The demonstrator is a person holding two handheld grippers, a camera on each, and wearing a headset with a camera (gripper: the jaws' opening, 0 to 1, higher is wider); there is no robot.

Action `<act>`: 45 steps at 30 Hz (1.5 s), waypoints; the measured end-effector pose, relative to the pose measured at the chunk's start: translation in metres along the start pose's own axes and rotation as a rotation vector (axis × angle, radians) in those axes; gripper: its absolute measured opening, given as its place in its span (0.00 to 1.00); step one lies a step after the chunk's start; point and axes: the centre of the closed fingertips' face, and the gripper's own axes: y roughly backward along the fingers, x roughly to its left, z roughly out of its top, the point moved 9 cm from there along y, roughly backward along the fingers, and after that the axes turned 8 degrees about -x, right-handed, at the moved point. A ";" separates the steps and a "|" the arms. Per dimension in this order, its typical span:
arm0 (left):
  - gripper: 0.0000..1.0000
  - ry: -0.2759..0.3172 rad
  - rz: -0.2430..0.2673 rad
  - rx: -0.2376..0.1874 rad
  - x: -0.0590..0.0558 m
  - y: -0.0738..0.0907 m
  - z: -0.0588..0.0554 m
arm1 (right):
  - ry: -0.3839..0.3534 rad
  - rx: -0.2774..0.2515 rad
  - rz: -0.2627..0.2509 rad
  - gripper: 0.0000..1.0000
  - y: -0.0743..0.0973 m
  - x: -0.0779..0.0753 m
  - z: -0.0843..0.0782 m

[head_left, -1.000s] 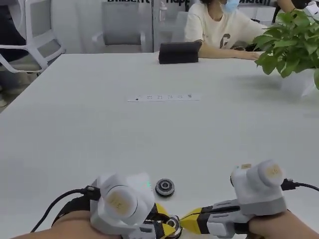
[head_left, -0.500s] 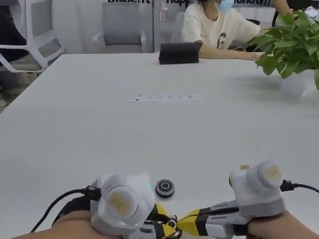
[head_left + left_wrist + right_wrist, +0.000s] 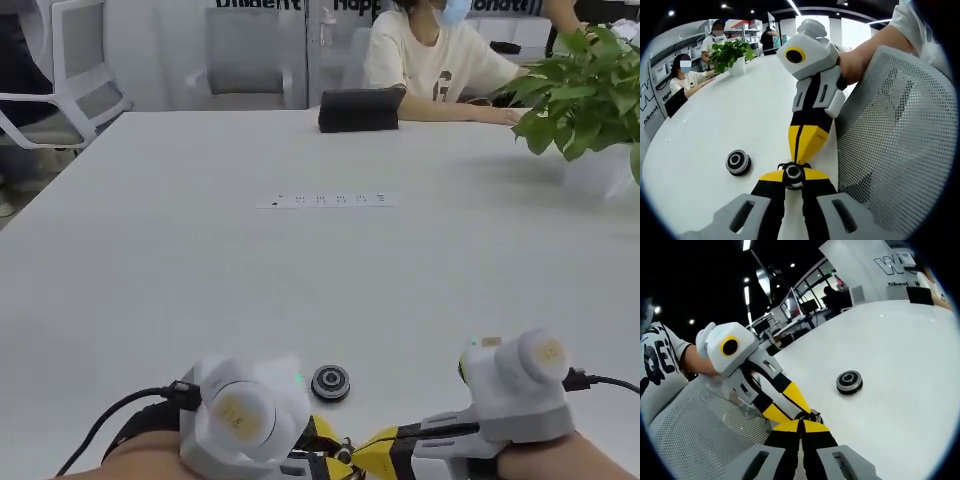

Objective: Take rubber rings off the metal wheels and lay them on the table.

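We hold the left gripper point(image 3: 792, 176) low over the near edge of the smooth white desk point(image 3: 200, 250), its yellow-tipped black jaws pinching a small shiny metal wheel point(image 3: 793, 172) from both sides. The right gripper point(image 3: 802, 424) meets it head on, its tapered yellow jaws pressed together at the wheel's rim; whether they grip rubber we cannot tell. A second round metal wheel point(image 3: 331, 381), a dark rubber ring around its bright hub, lies flat just beyond, apart from both grippers.
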 end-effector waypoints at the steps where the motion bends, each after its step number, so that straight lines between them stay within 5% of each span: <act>1: 0.06 0.000 0.000 0.000 0.000 0.000 0.000 | 0.001 -0.001 0.001 0.00 0.000 0.000 0.000; 7: 0.06 0.002 -0.001 -0.002 0.000 0.000 0.000 | -0.001 -0.010 0.008 0.00 0.000 0.001 0.001; 10: 0.06 0.002 0.000 -0.002 0.000 0.000 0.000 | -0.017 -0.025 0.054 0.00 -0.001 0.006 0.002; 16: 0.06 0.004 0.002 -0.002 0.000 0.000 0.000 | -0.016 -0.031 0.045 0.00 0.000 0.005 0.003; 23: 0.07 0.005 0.006 -0.006 0.000 0.000 0.000 | -0.015 -0.002 -0.021 0.00 0.003 -0.002 -0.001; 45: 0.07 -0.021 0.002 -0.024 0.000 0.000 0.000 | -0.030 -0.014 -0.047 0.00 0.007 -0.007 -0.002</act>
